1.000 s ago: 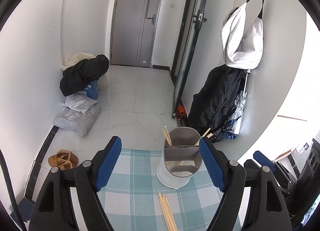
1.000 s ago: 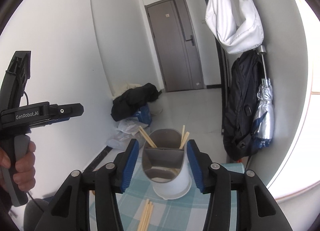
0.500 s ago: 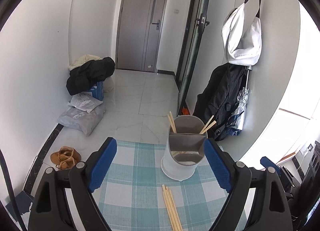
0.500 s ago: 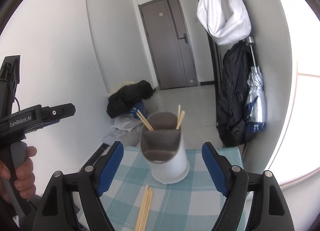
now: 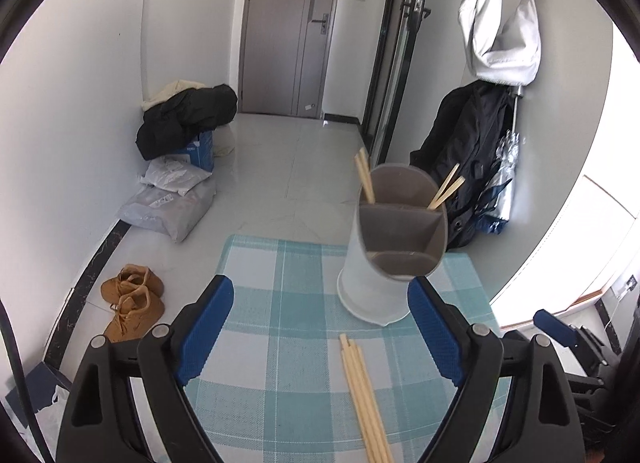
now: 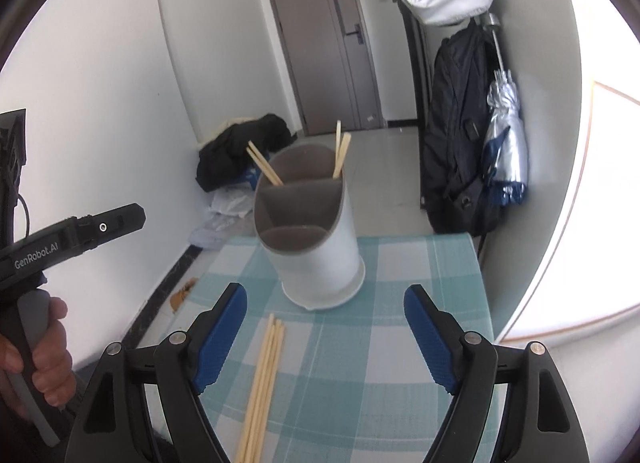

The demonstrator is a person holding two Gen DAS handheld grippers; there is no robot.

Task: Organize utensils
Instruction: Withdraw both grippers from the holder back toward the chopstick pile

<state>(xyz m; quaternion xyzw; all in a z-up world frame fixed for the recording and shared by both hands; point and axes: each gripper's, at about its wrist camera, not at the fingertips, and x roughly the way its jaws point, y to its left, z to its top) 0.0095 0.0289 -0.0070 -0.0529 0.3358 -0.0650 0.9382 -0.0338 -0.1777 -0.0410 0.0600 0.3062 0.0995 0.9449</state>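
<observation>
We see the left gripper (image 5: 320, 327) spread wide above the checked surface (image 5: 280, 303), with nothing pinched between its blue pads (image 5: 206, 327). The right gripper (image 6: 325, 333) is likewise spread and pinches nothing. On the surface stands the white utensil holder (image 5: 376, 287), upright, its grey inner dividers splitting it into compartments; from the left wrist view it sits at about one o'clock from the gripper, and from the right wrist view at about twelve o'clock. Two pairs of wooden chopsticks (image 6: 264, 169) lean out of the rear compartment, one pair at each side. A loose bundle of chopsticks (image 5: 364, 395) lies flat on the surface just in front of the holder, near but apart from its base, at about six o'clock from it. In the right wrist view a hand (image 6: 36, 359) grips the handle of the left gripper at nine o'clock.
</observation>
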